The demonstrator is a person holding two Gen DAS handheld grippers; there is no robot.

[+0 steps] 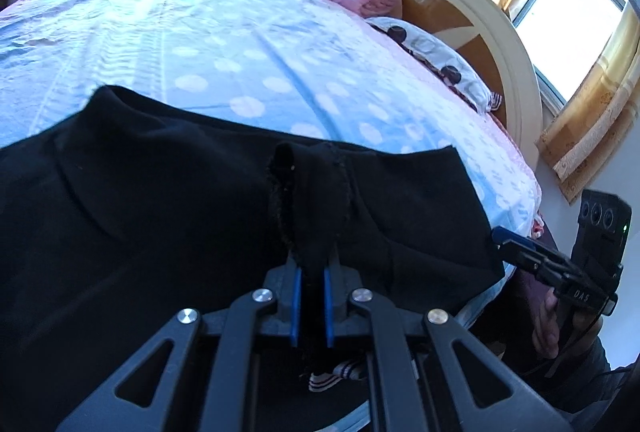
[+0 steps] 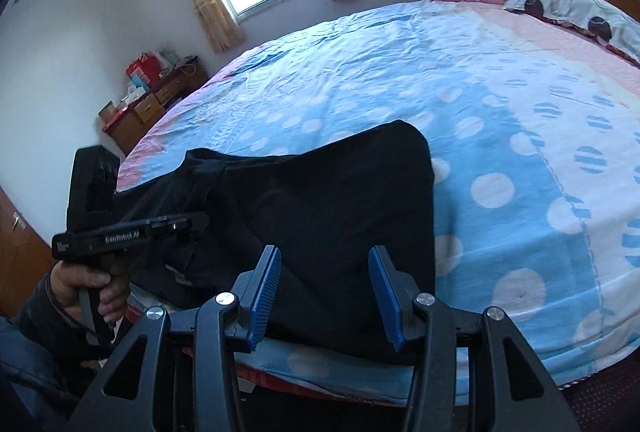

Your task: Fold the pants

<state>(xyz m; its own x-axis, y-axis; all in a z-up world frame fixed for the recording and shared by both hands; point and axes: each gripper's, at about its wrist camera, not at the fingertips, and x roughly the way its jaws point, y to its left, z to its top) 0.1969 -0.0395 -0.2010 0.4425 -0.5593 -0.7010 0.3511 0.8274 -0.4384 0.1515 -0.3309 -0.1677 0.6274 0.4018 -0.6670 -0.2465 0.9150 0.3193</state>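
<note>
Left wrist: left gripper (image 1: 311, 272) pinches pants (image 1: 160, 200) (bunched hem) | right gripper (image 2: 324, 286) half-open, empty

Black claws (image 2: 324, 296), blue ribbed pads (image 2: 264, 292)

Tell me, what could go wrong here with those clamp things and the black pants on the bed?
1. The left gripper pinches only a narrow bunch of the black pants; a hard pull might let the fabric slip out.
2. The right gripper is open and holds nothing, so one side may drag and crease.
3. The pants lie near the bed edge and could slide off.
</note>
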